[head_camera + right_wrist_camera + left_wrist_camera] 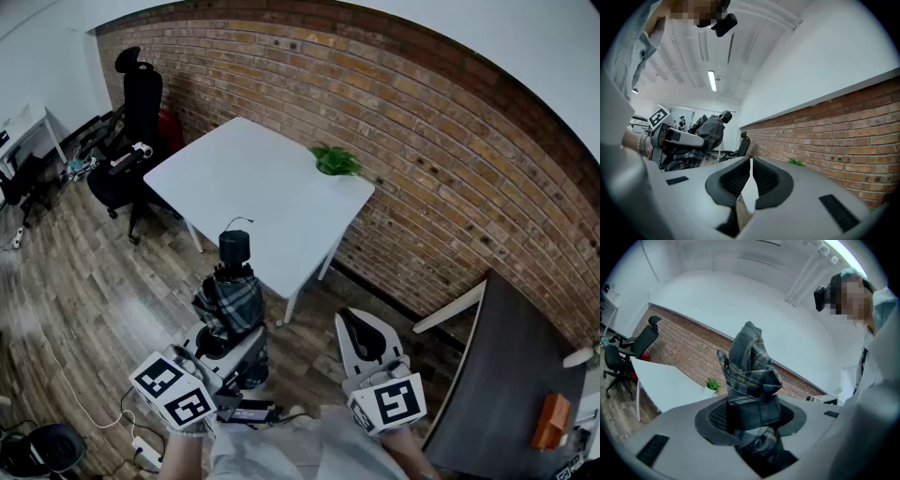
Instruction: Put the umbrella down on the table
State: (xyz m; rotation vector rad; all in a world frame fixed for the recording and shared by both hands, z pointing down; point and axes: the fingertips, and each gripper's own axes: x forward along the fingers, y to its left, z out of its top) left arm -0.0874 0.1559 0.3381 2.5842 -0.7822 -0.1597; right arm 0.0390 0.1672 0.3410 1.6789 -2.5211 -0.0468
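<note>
A folded grey plaid umbrella (232,302) with a black handle (234,249) stands upright in my left gripper (230,342), held over the wooden floor in front of the white table (234,183). In the left gripper view the pads press on the umbrella's (752,376) bundled fabric, so the left gripper (752,420) is shut on it. My right gripper (366,342) hangs to the right of it, pads together and nothing between them. In the right gripper view that gripper (751,180) points along the brick wall, with the umbrella (705,133) off to its left.
A small green plant (335,161) sits at the white table's far corner by the brick wall. A black office chair (131,122) stands left of the table. A dark table (506,394) with an orange object (550,420) is at right. Cables and a power strip (145,453) lie on the floor.
</note>
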